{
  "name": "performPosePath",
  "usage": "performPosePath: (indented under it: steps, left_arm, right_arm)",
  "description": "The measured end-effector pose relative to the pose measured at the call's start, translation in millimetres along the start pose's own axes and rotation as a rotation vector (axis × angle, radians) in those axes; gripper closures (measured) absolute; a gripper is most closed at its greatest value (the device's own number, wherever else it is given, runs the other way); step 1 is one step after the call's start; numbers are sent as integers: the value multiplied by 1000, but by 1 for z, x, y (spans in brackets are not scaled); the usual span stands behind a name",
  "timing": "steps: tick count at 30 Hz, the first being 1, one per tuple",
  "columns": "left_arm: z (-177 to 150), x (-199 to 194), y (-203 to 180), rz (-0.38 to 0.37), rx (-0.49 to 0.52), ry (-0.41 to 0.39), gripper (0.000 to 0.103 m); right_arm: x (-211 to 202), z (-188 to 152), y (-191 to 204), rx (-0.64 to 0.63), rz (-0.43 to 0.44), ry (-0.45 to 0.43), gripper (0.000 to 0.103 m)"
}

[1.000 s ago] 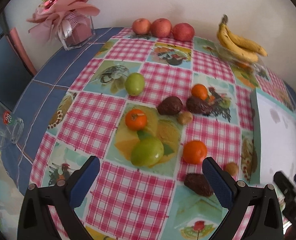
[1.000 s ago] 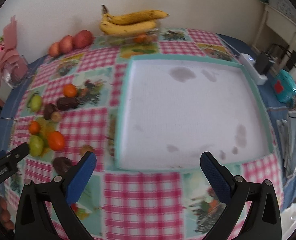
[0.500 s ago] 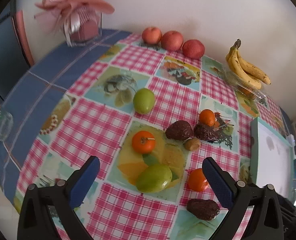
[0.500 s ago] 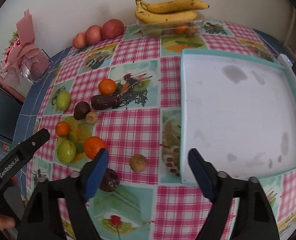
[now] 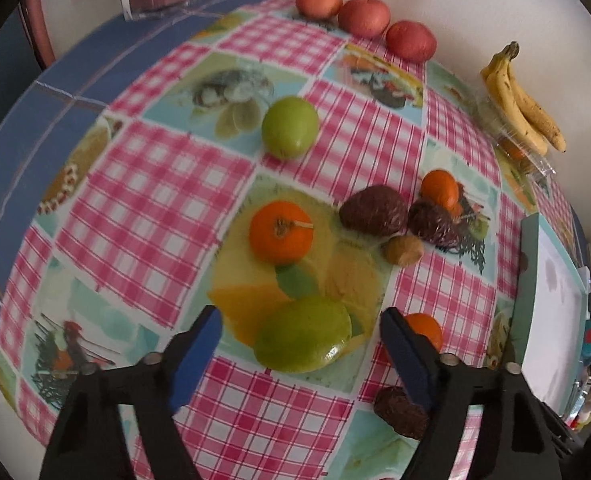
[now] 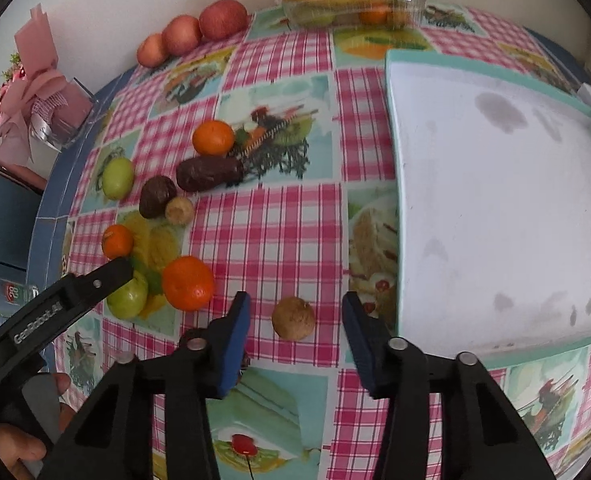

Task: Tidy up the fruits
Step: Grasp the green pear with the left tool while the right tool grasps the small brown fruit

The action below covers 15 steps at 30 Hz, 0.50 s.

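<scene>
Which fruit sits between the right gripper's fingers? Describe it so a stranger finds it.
Start at the white tray with the teal rim. Just left of its near corner, on pink check cloth, lies a small round brown fruit. It lies alone; the oranges and green fruits are bigger and brighter.

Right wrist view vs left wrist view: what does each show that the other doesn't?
Right wrist only: the right claw closing around a small brown fruit, pads not yet touching, plus nearly the whole white tray interior.

Left wrist only: the left claw from behind, closing around the near green fruit, not yet touching.

Both: bananas, three red apples, the oranges, the far green fruit and the dark fruits.
</scene>
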State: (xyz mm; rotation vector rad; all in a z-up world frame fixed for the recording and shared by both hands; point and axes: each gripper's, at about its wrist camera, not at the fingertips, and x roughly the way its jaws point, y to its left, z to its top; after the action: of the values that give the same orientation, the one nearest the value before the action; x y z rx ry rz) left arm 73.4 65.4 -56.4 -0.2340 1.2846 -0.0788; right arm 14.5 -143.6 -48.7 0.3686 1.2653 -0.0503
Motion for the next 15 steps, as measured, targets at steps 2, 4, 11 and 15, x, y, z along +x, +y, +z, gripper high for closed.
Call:
performPosePath:
  steps: [2,4,11,15]
  left_arm:
    - [0,5,2,-29,-17,23,34]
    - [-1,7,4,-42,-31,38,40]
    - [0,10,7,-42,-57,39,48]
    - [-1,9,8,-42,-58,37,48]
  right_arm:
    - [5,-1,-1,1,0,17,61]
    - [8,-3,-2,2,-3,29,62]
    - [14,-5,-3,4,3,44,70]
    - [15,-5,0,-8,14,44,77]
